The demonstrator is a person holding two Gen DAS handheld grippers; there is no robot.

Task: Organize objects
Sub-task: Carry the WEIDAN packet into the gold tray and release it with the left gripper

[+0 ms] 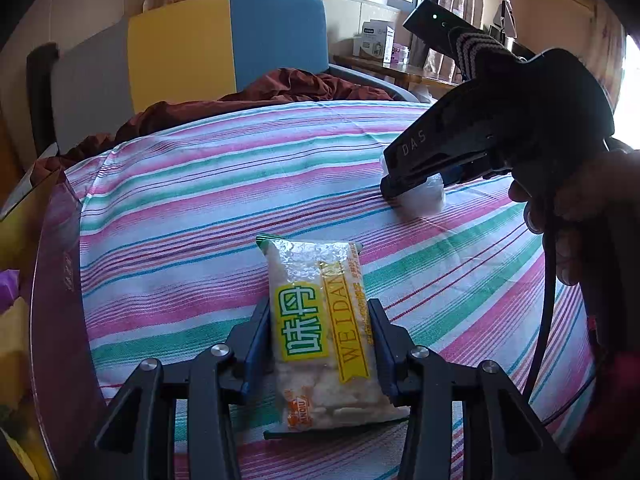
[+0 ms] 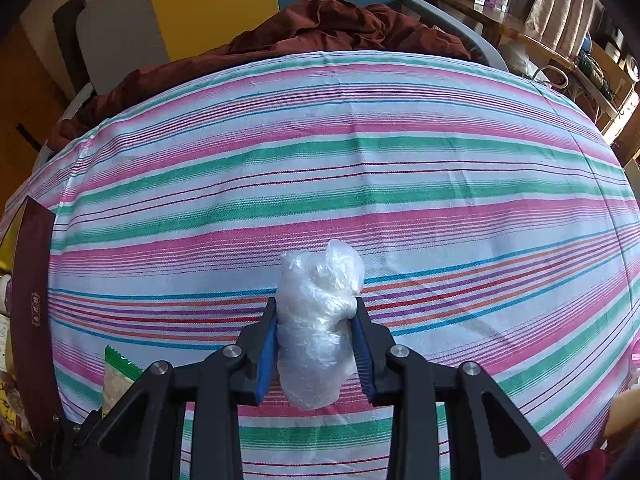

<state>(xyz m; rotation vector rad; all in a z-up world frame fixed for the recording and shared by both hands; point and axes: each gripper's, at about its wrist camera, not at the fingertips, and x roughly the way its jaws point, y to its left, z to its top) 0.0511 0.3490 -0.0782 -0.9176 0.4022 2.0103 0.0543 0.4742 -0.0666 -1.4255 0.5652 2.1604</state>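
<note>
A clear snack packet (image 1: 320,328) with yellow and green labels lies lengthwise on the striped cloth (image 1: 200,200). My left gripper (image 1: 318,312) is shut on it, the blue pads pressing its two long sides. To the right, farther back, my right gripper (image 1: 404,184) points down at the cloth, held by a person's hand (image 1: 580,208). In the right wrist view that gripper (image 2: 316,308) is shut on a crumpled bundle of clear plastic (image 2: 320,320), which rests on the striped cloth (image 2: 360,160). The snack packet's green corner (image 2: 116,376) shows at the lower left.
A dark red box edge (image 1: 56,280) borders the cloth on the left. A rust-brown quilt (image 1: 280,88) is heaped behind the cloth, before a yellow and blue chair back (image 1: 224,40). A wooden shelf with boxes (image 1: 376,44) stands far right.
</note>
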